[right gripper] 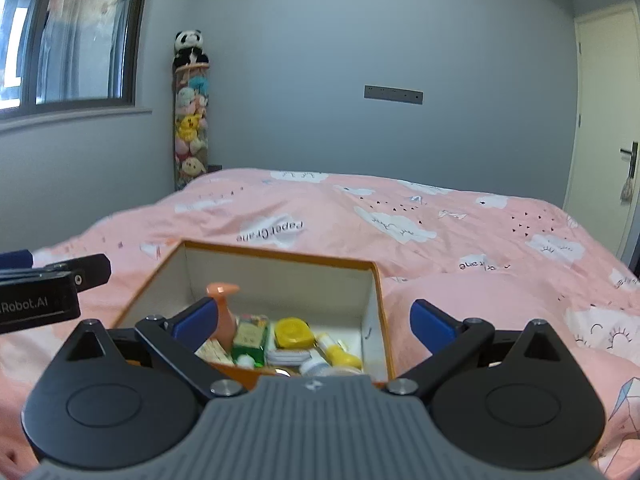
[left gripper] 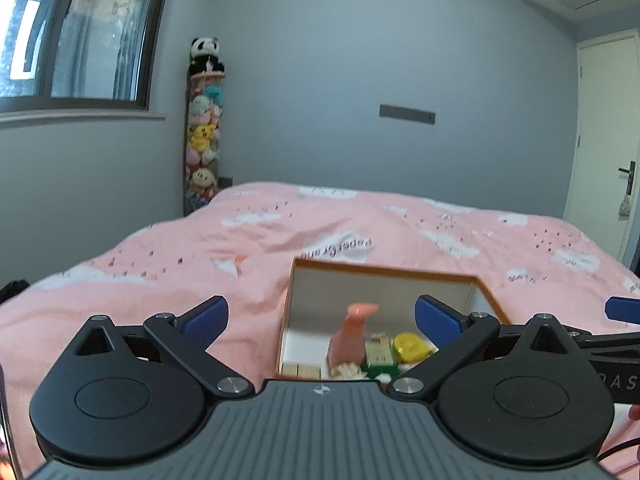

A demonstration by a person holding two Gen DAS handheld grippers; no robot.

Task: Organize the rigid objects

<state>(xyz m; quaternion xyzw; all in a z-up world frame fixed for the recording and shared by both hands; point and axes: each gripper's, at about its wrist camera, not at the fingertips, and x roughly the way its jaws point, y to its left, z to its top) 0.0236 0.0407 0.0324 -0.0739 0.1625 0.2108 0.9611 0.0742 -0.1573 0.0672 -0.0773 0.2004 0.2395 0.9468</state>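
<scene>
An open orange-edged box (left gripper: pixel 384 274) (right gripper: pixel 280 258) with white inner walls sits on the pink bed. Inside it stand a pink spray bottle (left gripper: pixel 352 336) (right gripper: pixel 225 312), a yellow round case (left gripper: pixel 412 346) (right gripper: pixel 293 333), a green packet (right gripper: pixel 250 340) and several other small items. My left gripper (left gripper: pixel 322 320) is open and empty, above the box's near left side. My right gripper (right gripper: pixel 312 320) is open and empty, above the box's near edge. Part of the right gripper (left gripper: pixel 622 310) shows at the left wrist view's right edge, and the left gripper's body (right gripper: pixel 44 292) shows at the right wrist view's left.
The bed has a pink quilt (left gripper: pixel 200 248) (right gripper: pixel 480 248) with cloud prints. A tall column of plush toys (left gripper: pixel 202 140) (right gripper: pixel 190 120) topped by a panda stands in the far corner. A window is at the left, a door (left gripper: pixel 604 140) at the right.
</scene>
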